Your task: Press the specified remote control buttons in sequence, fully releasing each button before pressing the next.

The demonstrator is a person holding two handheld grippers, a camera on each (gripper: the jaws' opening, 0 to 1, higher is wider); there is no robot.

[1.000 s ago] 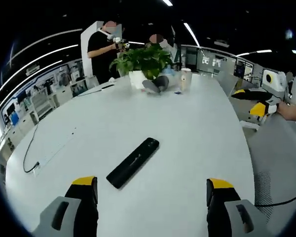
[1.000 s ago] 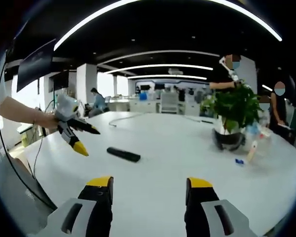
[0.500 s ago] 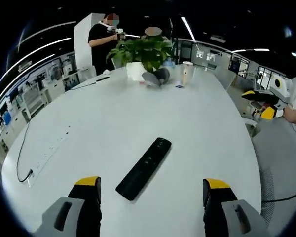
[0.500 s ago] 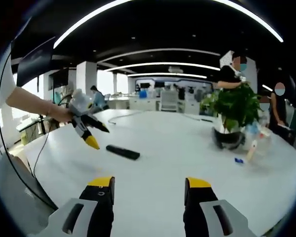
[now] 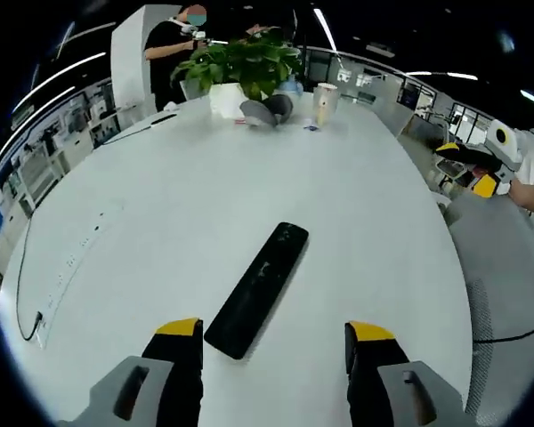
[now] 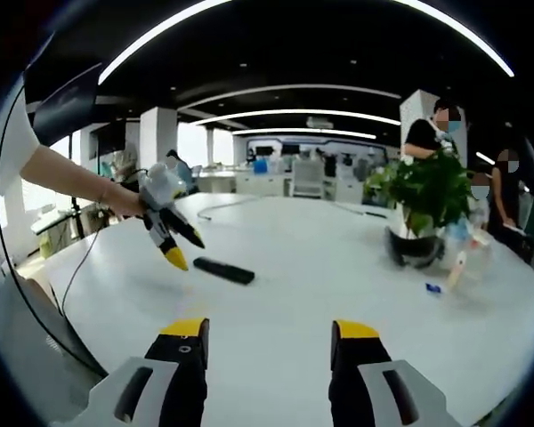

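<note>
A long black remote control lies flat on the white table, slanting from lower left to upper right, with its near end just ahead of my left gripper. That gripper is open and holds nothing. In the right gripper view the same remote control lies at mid left, and my left gripper hovers just above and left of it, pointing down, held by a person's hand. My right gripper is open and empty, well back from the remote; it also shows at the table's right edge.
A potted plant in a white pot, a dark object and a pale cup stand at the table's far end, with people behind them. A black cable trails along the left side. A grey chair sits to the right.
My left gripper has moved forward and down toward the remote, so the remote now lies closer between its jaws. My right gripper has stayed nearly still.
</note>
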